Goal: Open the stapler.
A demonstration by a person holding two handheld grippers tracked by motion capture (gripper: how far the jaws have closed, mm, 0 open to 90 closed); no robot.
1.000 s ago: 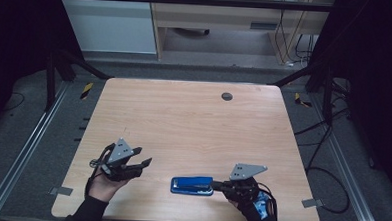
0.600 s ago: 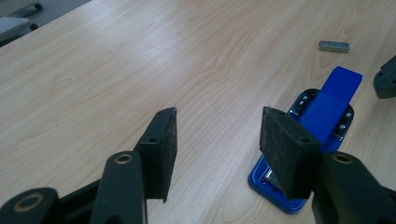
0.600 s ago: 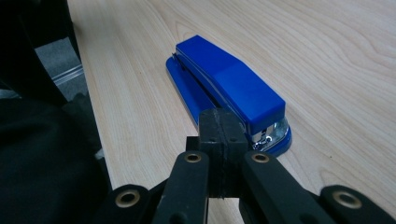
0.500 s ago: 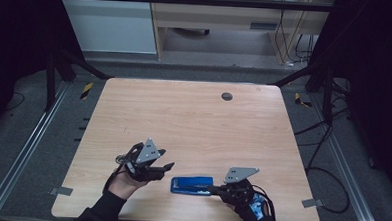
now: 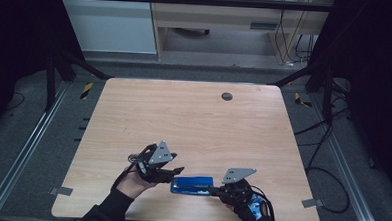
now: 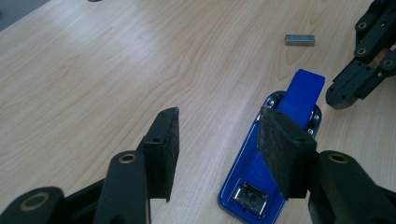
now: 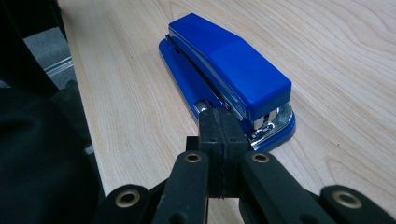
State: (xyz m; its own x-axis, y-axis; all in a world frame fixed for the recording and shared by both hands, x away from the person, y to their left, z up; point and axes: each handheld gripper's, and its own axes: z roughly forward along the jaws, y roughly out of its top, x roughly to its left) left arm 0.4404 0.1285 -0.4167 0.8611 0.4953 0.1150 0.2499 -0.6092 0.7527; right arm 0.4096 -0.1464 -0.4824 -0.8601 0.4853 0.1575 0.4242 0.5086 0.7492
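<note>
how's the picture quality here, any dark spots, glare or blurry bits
High view: dim, surroundings nearly black, table evenly lit, slightly soft. Left gripper view: sharp wood grain, near tongs slightly soft, no glare. Right gripper view: soft sheen on the blue stapler, dark sleeve at left.

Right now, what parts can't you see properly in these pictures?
- Blue stapler: in the left gripper view, the left claw has one finger covering part of its top.
- Stapler's rear end: in the right gripper view, the shut right claw blocks it, so any touch is unclear.
- Small grey bar: too small to identify.
- Dark round spot on the table: high view, too small.
</note>
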